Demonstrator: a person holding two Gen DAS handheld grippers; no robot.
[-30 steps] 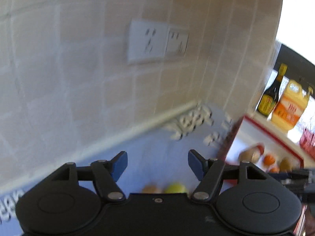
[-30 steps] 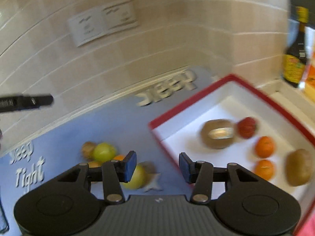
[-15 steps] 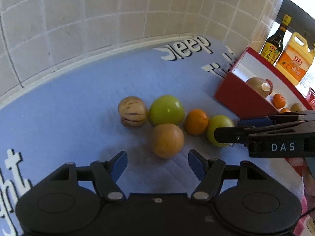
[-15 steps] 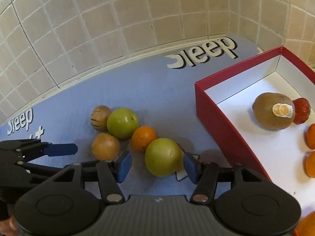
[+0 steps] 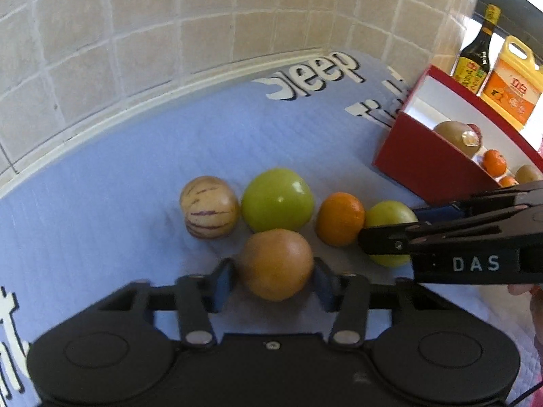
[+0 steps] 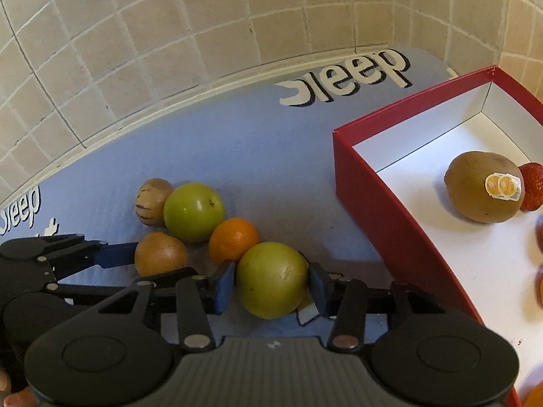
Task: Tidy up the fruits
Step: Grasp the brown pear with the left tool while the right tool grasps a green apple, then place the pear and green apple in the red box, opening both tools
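The brown fruit (image 5: 275,264) is gripped between the just-closing jaws of the left claw (image 5: 273,283) and the pale green fruit (image 6: 271,279) by the right claw (image 6: 271,286), the red box (image 6: 390,200) lying toward two o'clock.

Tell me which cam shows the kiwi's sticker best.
Right wrist. The kiwi lies unobstructed in the red box, sticker facing the lens, a strawberry beside it. The left wrist view shows it small, partly hidden behind the box wall, sticker glared.
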